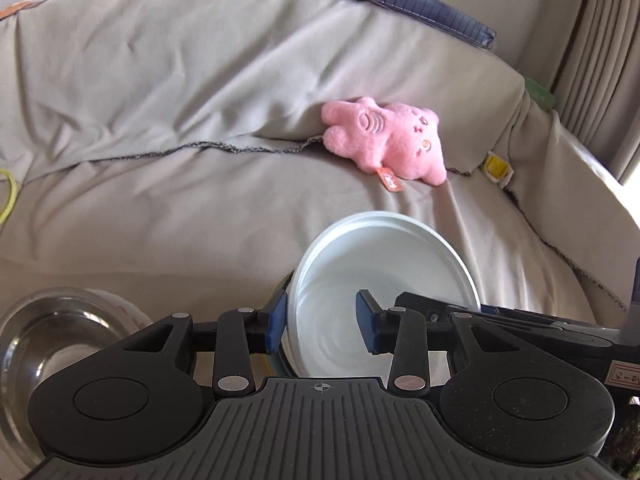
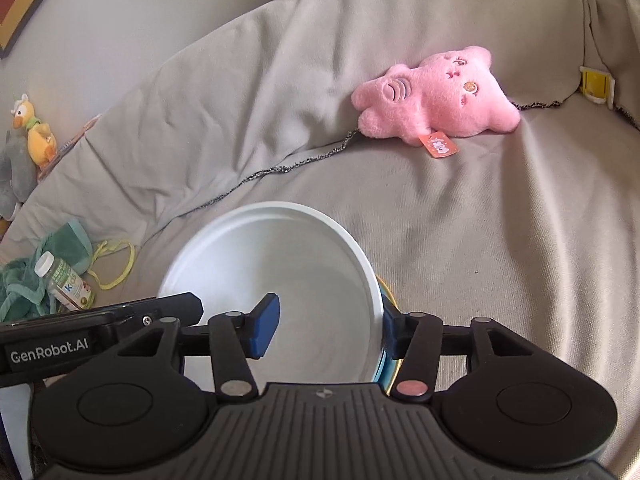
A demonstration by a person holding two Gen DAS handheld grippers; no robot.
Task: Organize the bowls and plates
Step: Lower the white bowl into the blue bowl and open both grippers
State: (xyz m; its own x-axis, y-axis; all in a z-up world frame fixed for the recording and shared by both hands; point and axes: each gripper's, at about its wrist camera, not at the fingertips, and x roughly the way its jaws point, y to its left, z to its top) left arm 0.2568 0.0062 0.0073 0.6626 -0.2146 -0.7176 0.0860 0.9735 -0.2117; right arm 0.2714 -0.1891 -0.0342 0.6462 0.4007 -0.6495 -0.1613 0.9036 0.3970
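Left wrist view: the left gripper (image 1: 322,328) has its jaws partly open, straddling the left wall of a white bowl (image 1: 384,264). One blue pad (image 1: 277,324) sits outside the rim and the other is inside the bowl, with a clear gap to the wall, so the jaws are not closed on it. A blue edge of another dish (image 1: 280,364) shows under the bowl's left side. A steel bowl (image 1: 52,332) stands apart at the lower left. All of this lies on a sofa covered with a grey sheet (image 1: 160,120). A pink plush toy (image 1: 390,138) lies on its side farther back, well apart from the bowl. A yellow block (image 1: 496,166) sits near the sofa's right edge. The other gripper's black body comes in from the right, over the bowl's near edge.

Right wrist view: the right gripper (image 2: 326,330) has its jaws partly open around the right wall of the same white bowl (image 2: 272,264). Its left pad (image 2: 264,328) is inside the bowl, clear of the wall; the right finger is outside, close against the rim, and I cannot tell whether it touches. A blue and yellow plate rim (image 2: 386,364) shows beneath the bowl's right side. The plush toy (image 2: 436,98) lies beyond. At the far left are a green cloth (image 2: 24,284), a small bottle (image 2: 64,282) and a yellow duck toy (image 2: 36,132).
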